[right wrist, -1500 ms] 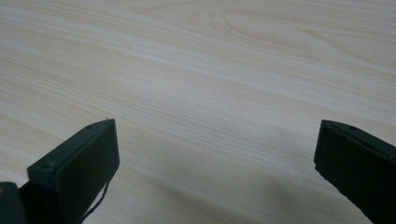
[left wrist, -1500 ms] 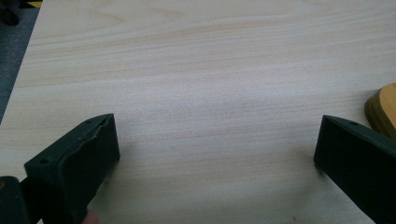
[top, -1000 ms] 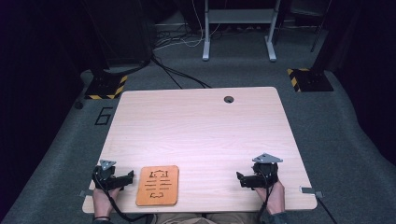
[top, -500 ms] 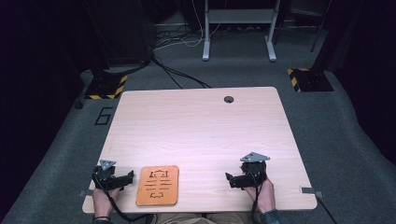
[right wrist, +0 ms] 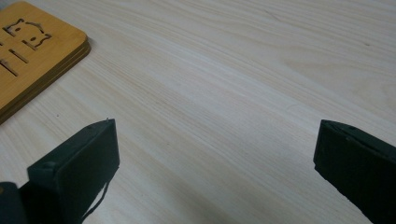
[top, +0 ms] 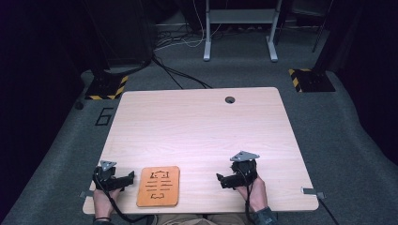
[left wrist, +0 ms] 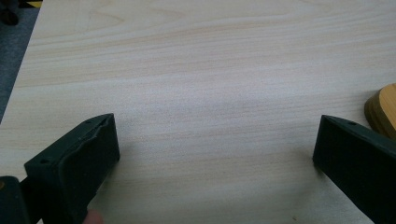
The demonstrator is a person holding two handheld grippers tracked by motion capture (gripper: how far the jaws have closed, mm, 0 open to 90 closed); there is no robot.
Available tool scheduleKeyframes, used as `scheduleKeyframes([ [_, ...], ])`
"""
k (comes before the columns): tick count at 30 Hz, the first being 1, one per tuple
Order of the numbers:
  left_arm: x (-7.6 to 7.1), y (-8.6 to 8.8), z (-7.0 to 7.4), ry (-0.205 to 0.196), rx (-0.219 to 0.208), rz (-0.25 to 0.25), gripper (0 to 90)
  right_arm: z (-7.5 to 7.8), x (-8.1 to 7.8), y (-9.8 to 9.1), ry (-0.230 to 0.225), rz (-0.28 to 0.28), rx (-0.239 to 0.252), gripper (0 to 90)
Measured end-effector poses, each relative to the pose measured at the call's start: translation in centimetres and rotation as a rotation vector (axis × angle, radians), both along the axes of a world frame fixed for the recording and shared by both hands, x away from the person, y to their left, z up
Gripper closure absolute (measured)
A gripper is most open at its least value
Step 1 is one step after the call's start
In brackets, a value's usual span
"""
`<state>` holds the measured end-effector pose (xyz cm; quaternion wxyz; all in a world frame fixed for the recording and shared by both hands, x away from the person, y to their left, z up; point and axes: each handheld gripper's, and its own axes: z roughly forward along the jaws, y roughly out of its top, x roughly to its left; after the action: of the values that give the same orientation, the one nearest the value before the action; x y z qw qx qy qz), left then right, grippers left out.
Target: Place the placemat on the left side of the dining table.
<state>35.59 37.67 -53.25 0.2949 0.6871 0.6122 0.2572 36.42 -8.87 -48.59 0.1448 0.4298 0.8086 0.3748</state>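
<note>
Near wooden board (top: 158, 186), right hand-held gripper (top: 221, 180) shifted leftward, jaws apart.

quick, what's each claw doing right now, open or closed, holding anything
Left claw: open, jaws wide apart over bare table, holding nothing.
Right claw: open, jaws wide apart, holding nothing; the wooden board lies off to its side, untouched.

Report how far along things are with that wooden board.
Done: nothing visibly; the wooden board lies flat near the table's front edge, untouched. In hand: nothing; the left gripper and right gripper are both open and empty, jaws pointing toward the board from either side. Left: any grasping or moving of the board.
</note>
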Motion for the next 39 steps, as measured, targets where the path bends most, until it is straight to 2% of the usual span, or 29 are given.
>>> scheduleKeyframes([
  [12,0.0,0.0,0.0,0.0,0.0,0.0,0.4,0.2,0.5,2.6,0.009,0.058,-0.001,0.0],
  [23,0.0,0.0,0.0,0.0,0.0,0.0,0.4,-0.1,1.5,4.5,0.022,0.108,0.006,0.0],
  [25,0.0,0.0,0.0,0.0,-0.001,-0.001,0.4,-0.1,1.7,4.9,0.036,0.11,0.009,0.0],
  [27,0.0,0.0,0.0,-0.001,-0.004,0.002,0.6,-0.2,2.0,5.3,0.028,0.126,0.011,0.0],
  [39,0.0,0.0,0.0,0.001,-0.002,0.002,0.7,-0.7,2.4,9.2,0.055,0.193,0.016,0.0],
])
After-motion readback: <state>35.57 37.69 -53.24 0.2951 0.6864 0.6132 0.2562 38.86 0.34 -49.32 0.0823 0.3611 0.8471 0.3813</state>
